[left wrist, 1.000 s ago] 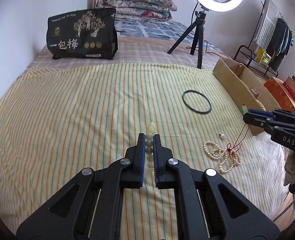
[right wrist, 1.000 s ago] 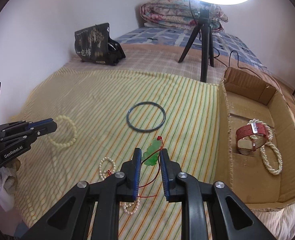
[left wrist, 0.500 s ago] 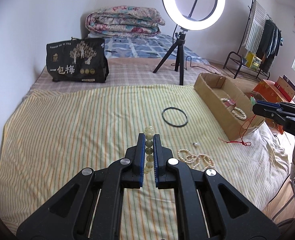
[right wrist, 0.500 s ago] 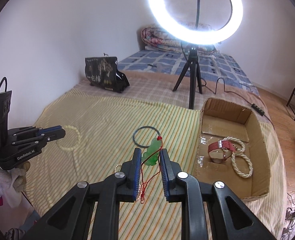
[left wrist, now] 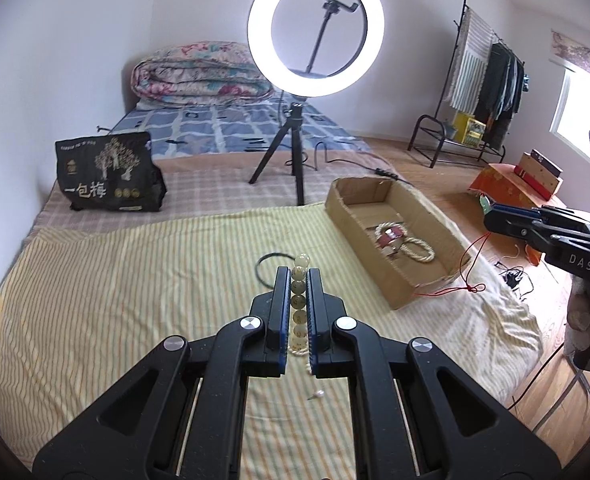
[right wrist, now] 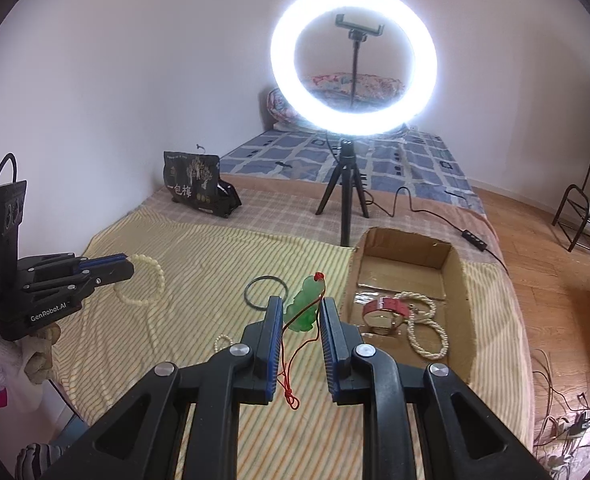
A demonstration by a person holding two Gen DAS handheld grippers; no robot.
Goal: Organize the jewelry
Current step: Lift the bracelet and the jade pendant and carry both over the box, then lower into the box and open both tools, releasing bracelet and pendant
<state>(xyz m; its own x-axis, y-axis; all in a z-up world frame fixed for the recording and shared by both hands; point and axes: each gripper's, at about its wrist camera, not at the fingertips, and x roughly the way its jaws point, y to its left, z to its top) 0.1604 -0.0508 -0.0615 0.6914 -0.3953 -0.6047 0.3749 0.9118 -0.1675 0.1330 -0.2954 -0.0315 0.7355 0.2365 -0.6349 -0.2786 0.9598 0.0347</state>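
My left gripper (left wrist: 298, 276) is shut on a cream bead bracelet (left wrist: 299, 300), held high above the striped sheet; in the right wrist view the bracelet (right wrist: 151, 284) hangs from it (right wrist: 129, 266). My right gripper (right wrist: 302, 312) is shut on a green jade pendant (right wrist: 306, 308) whose red cord (right wrist: 291, 376) dangles below; it shows at the right of the left wrist view (left wrist: 489, 210). The cardboard box (right wrist: 459, 320) holds a red watch (right wrist: 385, 308) and a pearl strand (right wrist: 429, 334). A black bangle (right wrist: 265, 292) lies on the sheet.
A lit ring light on a tripod (right wrist: 345, 200) stands behind the box. A black snack bag (left wrist: 109, 172) sits at the back left. Another pearl strand (right wrist: 223, 342) and a small stud (left wrist: 317, 395) lie on the sheet. A clothes rack (left wrist: 479, 92) stands far right.
Both grippers have risen well above the bed with their pieces. The pendant's cord has lifted off the sheet and the views now look down on the box from higher.
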